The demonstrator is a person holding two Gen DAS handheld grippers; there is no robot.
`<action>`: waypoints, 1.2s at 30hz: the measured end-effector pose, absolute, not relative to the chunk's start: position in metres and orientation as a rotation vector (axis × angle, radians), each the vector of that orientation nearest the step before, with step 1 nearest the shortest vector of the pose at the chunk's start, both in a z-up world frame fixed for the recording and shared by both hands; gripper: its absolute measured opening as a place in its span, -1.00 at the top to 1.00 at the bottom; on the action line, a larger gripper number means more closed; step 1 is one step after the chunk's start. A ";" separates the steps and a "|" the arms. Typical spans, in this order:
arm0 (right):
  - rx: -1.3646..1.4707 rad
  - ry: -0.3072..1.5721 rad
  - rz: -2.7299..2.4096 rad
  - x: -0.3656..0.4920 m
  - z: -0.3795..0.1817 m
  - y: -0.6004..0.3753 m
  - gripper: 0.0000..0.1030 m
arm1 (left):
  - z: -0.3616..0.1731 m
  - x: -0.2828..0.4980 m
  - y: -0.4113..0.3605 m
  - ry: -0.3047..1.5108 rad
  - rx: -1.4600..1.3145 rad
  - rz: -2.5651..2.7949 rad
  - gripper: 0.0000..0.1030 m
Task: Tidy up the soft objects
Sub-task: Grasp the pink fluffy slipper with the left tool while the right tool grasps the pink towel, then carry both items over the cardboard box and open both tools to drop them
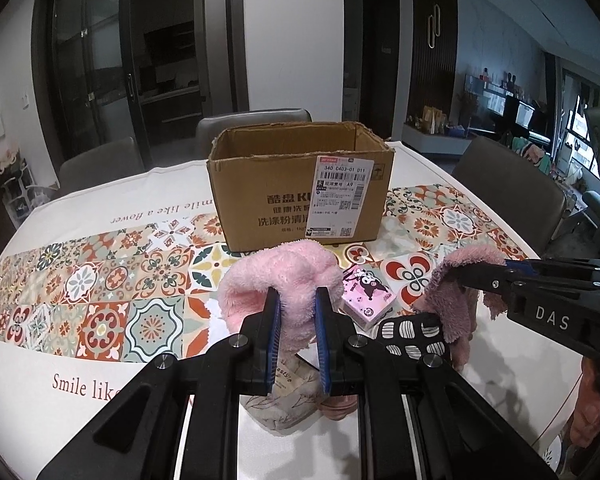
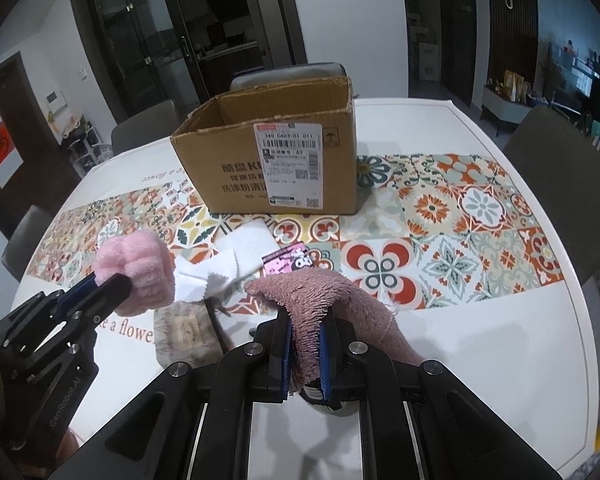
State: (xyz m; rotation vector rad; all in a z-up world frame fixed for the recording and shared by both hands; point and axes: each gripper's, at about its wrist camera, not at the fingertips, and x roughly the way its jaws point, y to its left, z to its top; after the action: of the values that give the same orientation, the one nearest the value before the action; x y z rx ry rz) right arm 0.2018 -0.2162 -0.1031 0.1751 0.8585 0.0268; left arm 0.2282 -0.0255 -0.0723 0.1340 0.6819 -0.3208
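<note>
The fluffy pink cloth (image 1: 284, 276) is bunching up between the blue pads of the left gripper (image 1: 298, 300), whose fingers are clamping its lower folds while the rest is puffing out above and to the left of the fingertips. From the right wrist view the same pink bundle (image 2: 134, 276) is sitting at the tip of the left gripper (image 2: 108, 288), raised clear of the table.

The dusty mauve cloth (image 2: 312, 300) is draping over the right gripper (image 2: 306, 332); its fingers are pinching a fold between the pads, and one end is trailing off past the right finger. In the left wrist view this mauve cloth (image 1: 456, 292) is hanging down from the right gripper (image 1: 480, 276).

Just beyond the fingertips of both grippers, a small pink cartoon-printed box (image 1: 366, 296) is lying on the tablecloth (image 1: 100, 280), and a white cloth with a zigzag edge (image 2: 216, 268) is lying to its left. Below the left fingers a beige leaf-print pouch (image 1: 288, 404) is resting on the table, and a black item with white oval marks (image 1: 412, 336) is lying between the two grippers.

Further ahead of the fingers, an open cardboard box (image 1: 300, 184) with a shipping label is standing on the patterned tablecloth. Grey chairs (image 1: 504, 184) are standing around the far edge.
</note>
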 end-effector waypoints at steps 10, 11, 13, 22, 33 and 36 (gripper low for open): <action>0.151 0.798 0.047 0.204 -0.080 -0.212 0.77 | -0.053 0.230 -0.022 0.632 0.127 -0.316 0.66; 0.148 0.790 0.050 0.204 -0.077 -0.211 0.77 | -0.051 0.231 -0.022 0.629 0.128 -0.316 0.66; 0.139 0.772 0.060 0.205 -0.069 -0.209 0.77 | -0.045 0.234 -0.021 0.614 0.131 -0.318 0.66; 0.109 0.673 0.107 0.210 -0.036 -0.201 0.77 | -0.010 0.242 -0.019 0.511 0.152 -0.318 0.66; 0.103 0.565 0.144 0.230 -0.002 -0.197 0.77 | 0.023 0.262 -0.019 0.419 0.154 -0.317 0.66; 0.108 0.543 0.148 0.237 0.006 -0.198 0.77 | 0.028 0.268 -0.021 0.402 0.155 -0.316 0.66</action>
State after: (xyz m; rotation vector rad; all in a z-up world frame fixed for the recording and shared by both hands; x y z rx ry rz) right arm 0.2365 -0.1979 0.0060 0.1079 0.5433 0.1478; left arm 0.2680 -0.0210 0.0283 0.1550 0.4022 -0.3158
